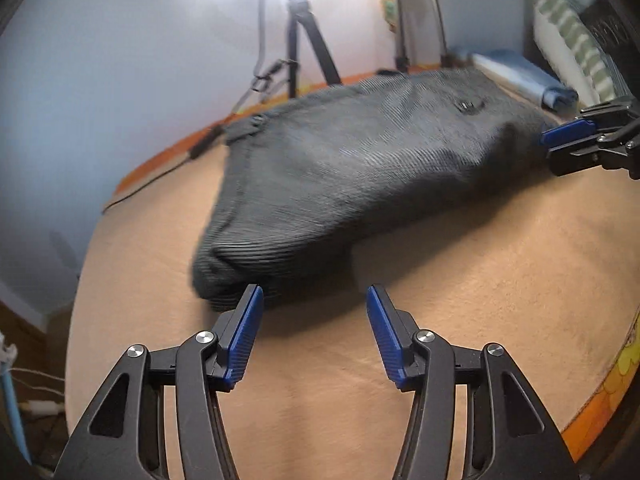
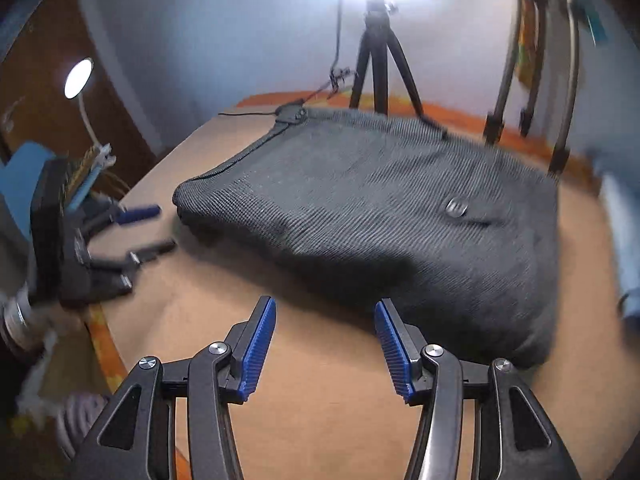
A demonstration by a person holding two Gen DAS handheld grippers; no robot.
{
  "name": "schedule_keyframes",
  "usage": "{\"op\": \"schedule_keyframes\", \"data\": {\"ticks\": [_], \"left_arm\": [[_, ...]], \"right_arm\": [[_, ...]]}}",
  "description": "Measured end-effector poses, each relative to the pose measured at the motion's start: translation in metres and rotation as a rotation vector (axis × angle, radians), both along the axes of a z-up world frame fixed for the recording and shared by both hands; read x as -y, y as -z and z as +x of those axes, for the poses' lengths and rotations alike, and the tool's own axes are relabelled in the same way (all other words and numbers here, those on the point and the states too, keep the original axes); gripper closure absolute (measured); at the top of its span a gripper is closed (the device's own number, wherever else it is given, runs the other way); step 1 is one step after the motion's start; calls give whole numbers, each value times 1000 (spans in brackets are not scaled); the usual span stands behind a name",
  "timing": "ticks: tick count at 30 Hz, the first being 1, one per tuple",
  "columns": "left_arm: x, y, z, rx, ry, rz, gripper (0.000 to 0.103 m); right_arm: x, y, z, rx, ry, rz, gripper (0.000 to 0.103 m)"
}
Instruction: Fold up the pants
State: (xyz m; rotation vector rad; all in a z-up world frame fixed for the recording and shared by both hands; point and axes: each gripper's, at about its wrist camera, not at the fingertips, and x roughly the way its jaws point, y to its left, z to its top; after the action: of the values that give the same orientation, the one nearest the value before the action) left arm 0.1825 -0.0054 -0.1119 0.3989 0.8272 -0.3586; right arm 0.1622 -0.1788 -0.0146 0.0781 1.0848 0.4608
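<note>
both blue-padded grippers, left (image 1: 315, 300) and right (image 2: 325, 312), gape empty beside folded dark corduroy pants (image 2: 380, 216); fold looks done, next likely smoothing.

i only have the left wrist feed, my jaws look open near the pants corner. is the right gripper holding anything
Observer: No. In the right wrist view the right gripper is open and empty, just short of the near edge of the pants.
Operator: ok and am i touching the fabric on my side
Observer: From the right wrist view the left gripper hangs open beside the pants' left corner, with bare tan bed cover showing between them.
Operator: anything at the far edge i should watch
Observer: Yes, the black tripod stands right behind the far edge of the pants, and a thin black cable lies on the cover by the far left corner.
</note>
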Motion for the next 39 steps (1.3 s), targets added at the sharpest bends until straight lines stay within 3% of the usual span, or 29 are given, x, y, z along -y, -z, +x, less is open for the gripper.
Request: {"op": "schedule_keyframes", "data": {"ticks": [6,12,16,17,18,19,20,23,31,34,36,39], "left_arm": [[4,9,14,-17,-52,-37,50],[3,14,27,-20,-90,-75,50],[0,14,35,-23,-104,-101,70],[-2,13,36,-26,-108,-107,78],[-3,12,36,-29,-107,-114,81],[-5,12,36,-31,-104,-118,85],[-6,10,35,-31,-100,-120,87],[-7,2,34,-17,-83,-117,90],[-14,-30,42,-2,-75,-193,92],[-13,-39,47,-20,-71,-214,93],[-11,-45,50,-13,-73,-195,93],[-13,-50,45,3,-85,-158,92]], "right_arm": [[-12,38,14,-99,21,40,49],[-26,55,29,-96,18,-1,47],[-31,59,42,-82,49,34,47],[-30,58,45,-79,69,53,57],[-29,57,48,-79,81,79,80],[-26,57,50,-86,82,111,89],[-23,56,52,-89,89,140,96],[-16,46,54,-75,119,214,103],[-3,11,56,-13,125,339,103],[-15,8,55,0,81,273,92],[-25,12,50,-2,37,240,61],[-40,16,43,0,-4,176,58]]}}
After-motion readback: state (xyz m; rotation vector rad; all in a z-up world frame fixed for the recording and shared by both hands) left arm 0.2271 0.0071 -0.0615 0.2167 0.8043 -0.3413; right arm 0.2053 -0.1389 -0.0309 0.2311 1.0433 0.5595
